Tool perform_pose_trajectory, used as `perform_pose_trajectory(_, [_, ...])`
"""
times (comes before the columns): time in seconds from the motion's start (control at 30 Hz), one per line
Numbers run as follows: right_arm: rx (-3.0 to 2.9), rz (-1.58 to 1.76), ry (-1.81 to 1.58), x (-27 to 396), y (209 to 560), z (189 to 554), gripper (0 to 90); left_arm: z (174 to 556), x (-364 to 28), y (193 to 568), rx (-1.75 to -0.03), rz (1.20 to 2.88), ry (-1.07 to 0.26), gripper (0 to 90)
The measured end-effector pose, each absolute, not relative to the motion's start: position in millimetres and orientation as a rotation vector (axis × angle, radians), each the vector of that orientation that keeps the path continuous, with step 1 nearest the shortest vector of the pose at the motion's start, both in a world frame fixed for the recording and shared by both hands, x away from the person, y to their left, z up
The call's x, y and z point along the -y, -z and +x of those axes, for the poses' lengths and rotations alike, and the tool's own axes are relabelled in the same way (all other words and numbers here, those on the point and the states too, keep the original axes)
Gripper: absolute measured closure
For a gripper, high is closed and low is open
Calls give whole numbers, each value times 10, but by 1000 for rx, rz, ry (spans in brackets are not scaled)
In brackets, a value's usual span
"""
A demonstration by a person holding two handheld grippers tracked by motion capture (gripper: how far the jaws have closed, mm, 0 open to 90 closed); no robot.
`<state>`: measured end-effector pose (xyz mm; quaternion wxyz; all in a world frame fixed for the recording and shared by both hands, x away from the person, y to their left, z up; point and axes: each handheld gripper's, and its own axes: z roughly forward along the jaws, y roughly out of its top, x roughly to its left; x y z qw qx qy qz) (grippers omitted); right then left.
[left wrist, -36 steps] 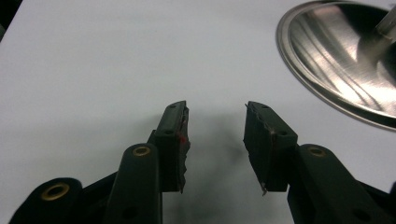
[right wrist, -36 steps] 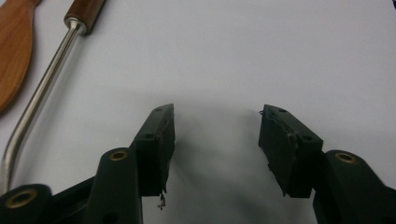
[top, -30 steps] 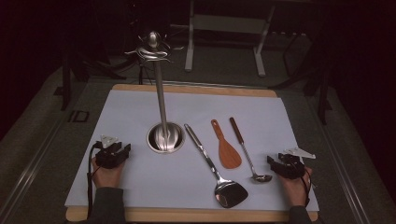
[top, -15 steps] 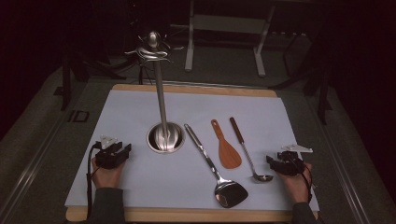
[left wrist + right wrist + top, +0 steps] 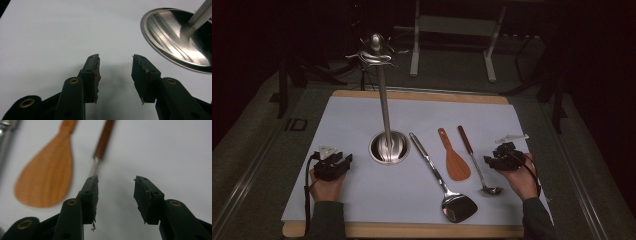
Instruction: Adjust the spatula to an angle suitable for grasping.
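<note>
Wood-handled ladle [image 5: 100,150] just beyond right claw [image 5: 115,181], left side, untouched.

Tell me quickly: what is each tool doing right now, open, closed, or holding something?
Left tool: open, holding nothing, its jaws just opening.
Right tool: open, holding nothing, its jaws just closing slightly, beside the ladle.

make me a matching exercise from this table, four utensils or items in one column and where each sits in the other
Things:
1. metal stand
2. steel spatula
3. wooden spatula
4. small ladle

Places:
A. nearest the right gripper
B. between the steel spatula and the small ladle
C. upright, left of the three utensils, nearest the left gripper
D. blade closest to the table's near edge

Pairs: 1-C, 2-D, 3-B, 4-A
</note>
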<state>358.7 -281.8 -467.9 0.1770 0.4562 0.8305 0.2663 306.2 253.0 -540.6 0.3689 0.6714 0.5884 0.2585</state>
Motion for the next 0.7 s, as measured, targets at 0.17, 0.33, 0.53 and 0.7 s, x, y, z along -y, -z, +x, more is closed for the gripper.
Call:
perform_pose_trajectory(0.17, [-2423, 1228, -736, 2547, 4557, 3688, 583, 3060, -2530, 5407, -1509, 1720, -666, 576])
perform_pose_trajectory(0.33, [-2483, 1170, -691, 2267, 4493, 3777, 631, 3058, -2529, 5407, -1506, 1720, -668, 571])
perform_pose_trajectory(0.53, [-2556, 1152, -645, 1981, 4484, 3871, 665, 3058, -2528, 5407, -1507, 1719, -671, 568])
perform_pose_trajectory(0.7, [-2616, 1158, -624, 1770, 4488, 3934, 674, 3056, -2533, 5406, -1507, 1717, -671, 563])
